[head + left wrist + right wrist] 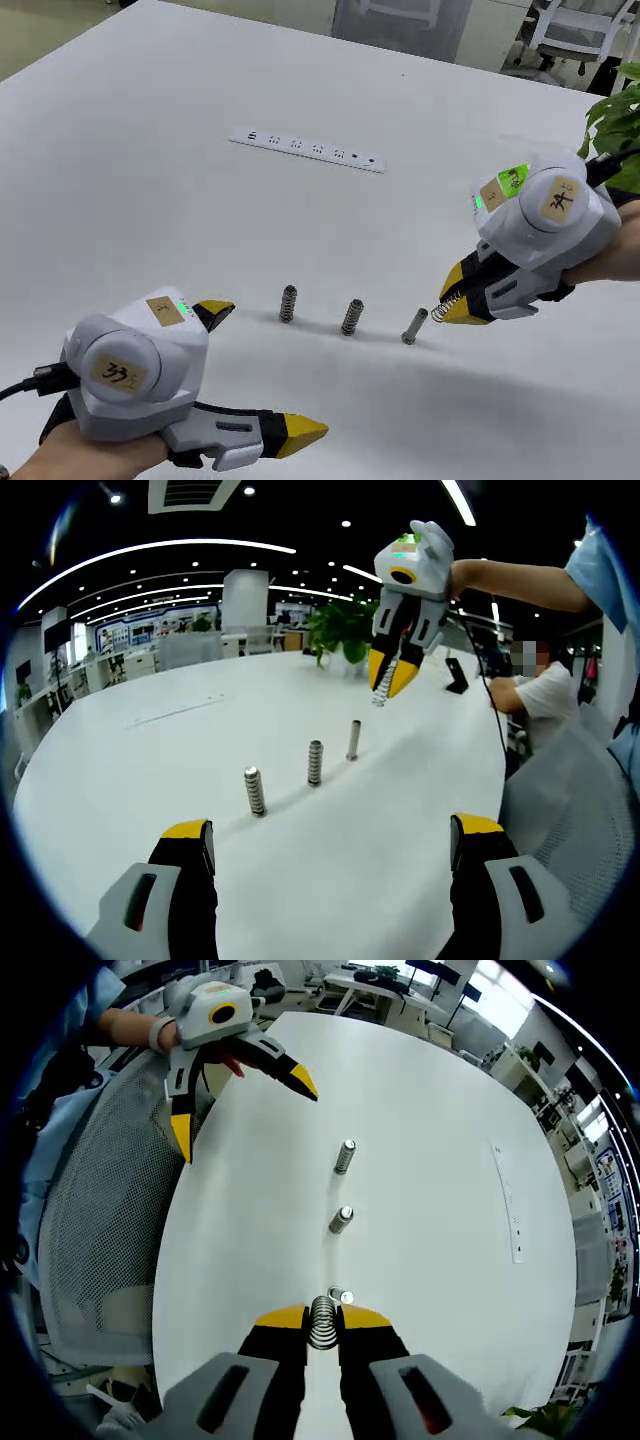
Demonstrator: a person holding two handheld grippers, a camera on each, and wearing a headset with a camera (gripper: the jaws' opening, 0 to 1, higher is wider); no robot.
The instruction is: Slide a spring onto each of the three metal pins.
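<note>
Three metal pins stand in a row on the white table (150, 180). The left pin (288, 303) and the middle pin (352, 316) each wear a spring. The right pin (414, 326) is bare. My right gripper (453, 303) is shut on a spring (444, 308), held just right of and slightly above the bare pin; in the right gripper view the spring (322, 1322) hangs directly over that pin (342, 1298). My left gripper (268, 372) is open at the table's near left, nothing between its jaws. In the left gripper view the pins (314, 762) stand ahead, beyond its yellow fingertips (186, 832).
A white power strip (306, 149) lies flat further back on the table. A green plant (615, 110) and office chairs (572, 30) stand past the far right edge. A mesh chair (95, 1210) sits at the table's near side.
</note>
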